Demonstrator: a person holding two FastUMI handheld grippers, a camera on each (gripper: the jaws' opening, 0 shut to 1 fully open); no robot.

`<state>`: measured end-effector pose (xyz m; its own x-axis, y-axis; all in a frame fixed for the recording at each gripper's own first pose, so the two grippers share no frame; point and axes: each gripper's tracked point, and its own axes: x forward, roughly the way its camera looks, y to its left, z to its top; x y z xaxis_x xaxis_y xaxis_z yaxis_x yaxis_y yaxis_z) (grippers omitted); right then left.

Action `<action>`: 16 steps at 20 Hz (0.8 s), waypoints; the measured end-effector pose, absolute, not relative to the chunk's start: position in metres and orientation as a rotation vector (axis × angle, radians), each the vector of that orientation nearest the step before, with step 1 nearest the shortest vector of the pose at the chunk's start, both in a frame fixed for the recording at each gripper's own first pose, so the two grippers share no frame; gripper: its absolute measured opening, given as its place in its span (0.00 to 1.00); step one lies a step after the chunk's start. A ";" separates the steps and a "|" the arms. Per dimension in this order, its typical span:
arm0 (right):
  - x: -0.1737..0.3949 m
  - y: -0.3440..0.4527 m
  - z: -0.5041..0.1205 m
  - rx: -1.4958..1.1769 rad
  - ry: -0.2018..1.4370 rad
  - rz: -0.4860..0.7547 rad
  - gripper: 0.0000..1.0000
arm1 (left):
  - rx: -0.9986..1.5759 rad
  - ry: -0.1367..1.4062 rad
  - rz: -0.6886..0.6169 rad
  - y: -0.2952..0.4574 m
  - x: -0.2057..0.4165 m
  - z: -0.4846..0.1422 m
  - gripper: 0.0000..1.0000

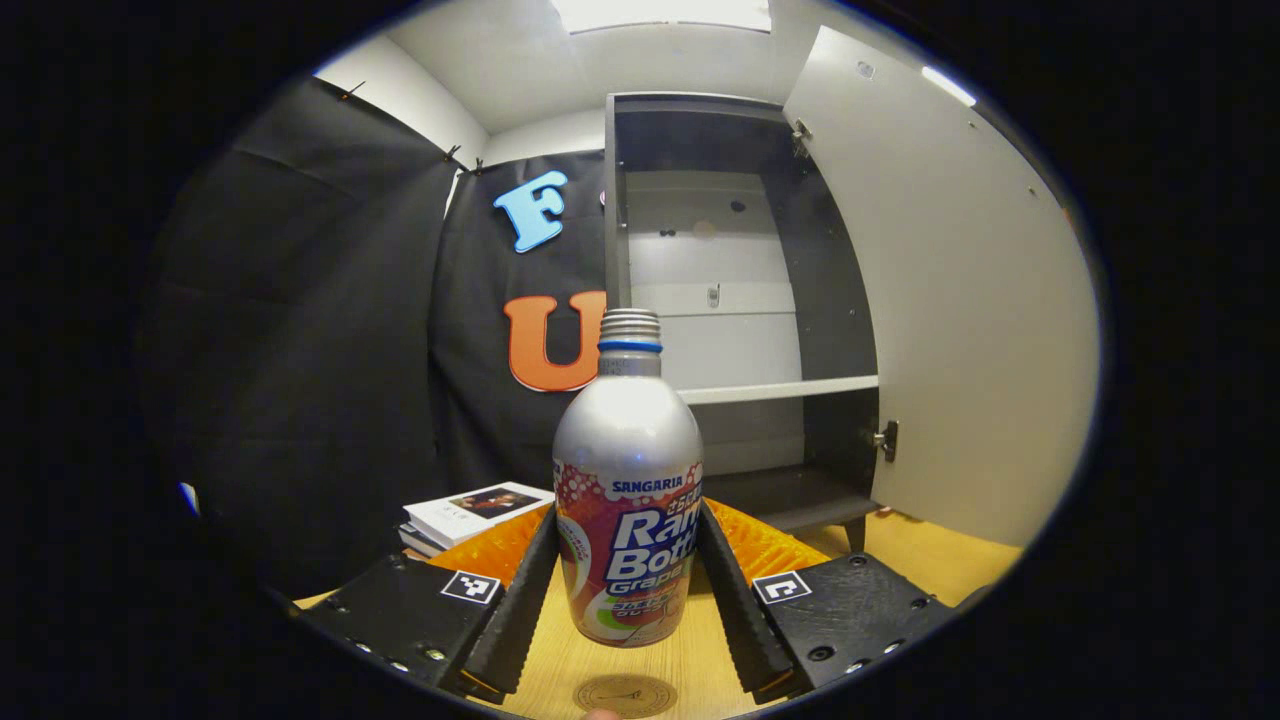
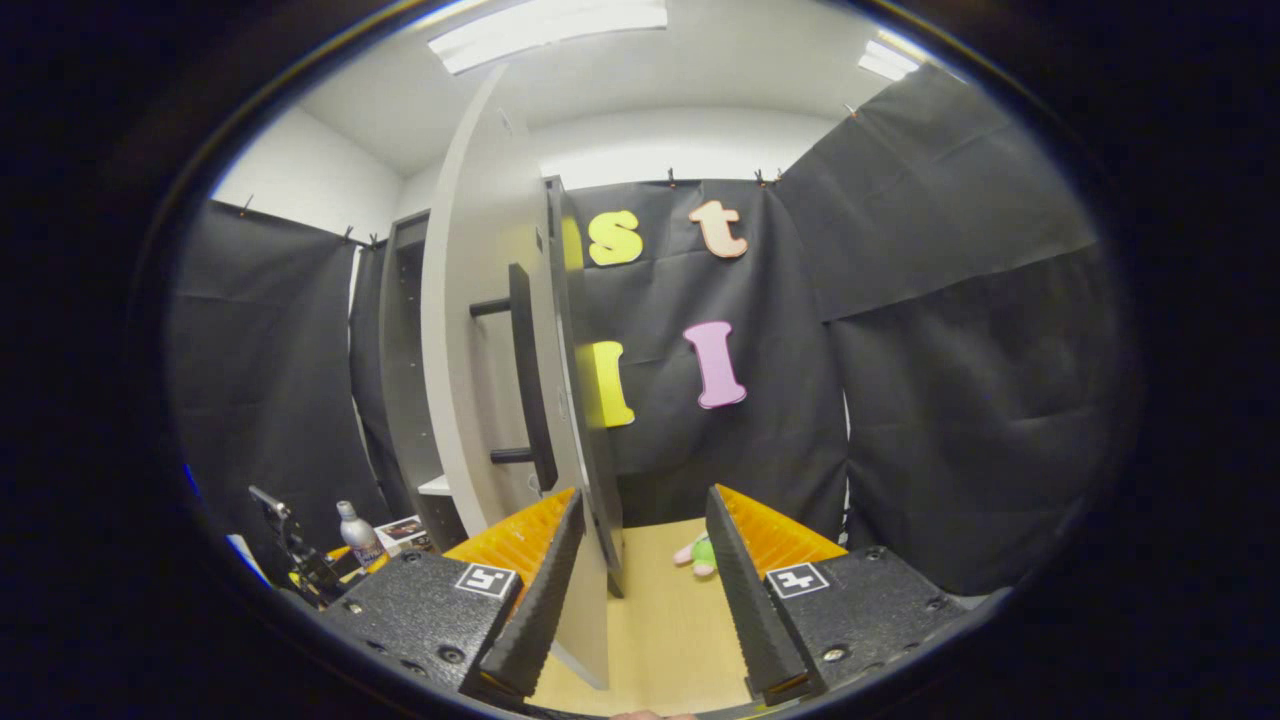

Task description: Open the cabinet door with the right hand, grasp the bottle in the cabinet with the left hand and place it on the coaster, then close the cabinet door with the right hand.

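A silver bottle (image 1: 628, 480) with a red and purple label stands upright between the fingers of my left gripper (image 1: 627, 515), which is shut on its lower body. A round brown coaster (image 1: 625, 693) lies on the wooden table just in front of and below the bottle's base. Behind it the grey cabinet (image 1: 740, 300) stands with its door (image 1: 950, 300) swung wide to the right. In the right gripper view my right gripper (image 2: 643, 495) is open, with the door's free edge (image 2: 590, 560) beside its left finger and the black bar handle (image 2: 525, 380) above. The bottle (image 2: 355, 535) appears small at far left.
A stack of books (image 1: 470, 515) lies on the table left of the cabinet. The cabinet's shelf (image 1: 780, 390) is bare. A small pink and green soft toy (image 2: 695, 555) sits on the table (image 2: 680, 620) near the back cloth wall.
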<state>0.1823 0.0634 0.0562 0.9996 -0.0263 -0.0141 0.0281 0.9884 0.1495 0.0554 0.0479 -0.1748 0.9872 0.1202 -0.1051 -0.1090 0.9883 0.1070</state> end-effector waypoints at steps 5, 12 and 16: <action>0.180 0.063 0.069 0.129 -0.002 -0.042 0.77 | 0.106 0.156 0.165 0.055 0.042 -0.229 0.77; 0.185 0.063 0.079 0.114 -0.019 -0.087 0.80 | 0.078 0.230 0.204 0.066 0.031 -0.284 0.77; 0.189 0.059 0.078 0.091 -0.007 -0.119 0.80 | 0.079 0.251 0.220 0.065 0.027 -0.301 0.77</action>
<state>0.1894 0.0595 0.0783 0.9929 -0.1186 0.0014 0.1179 0.9888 0.0914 0.0273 0.0651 -0.3008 0.9448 0.2254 -0.2379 -0.2057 0.9730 0.1051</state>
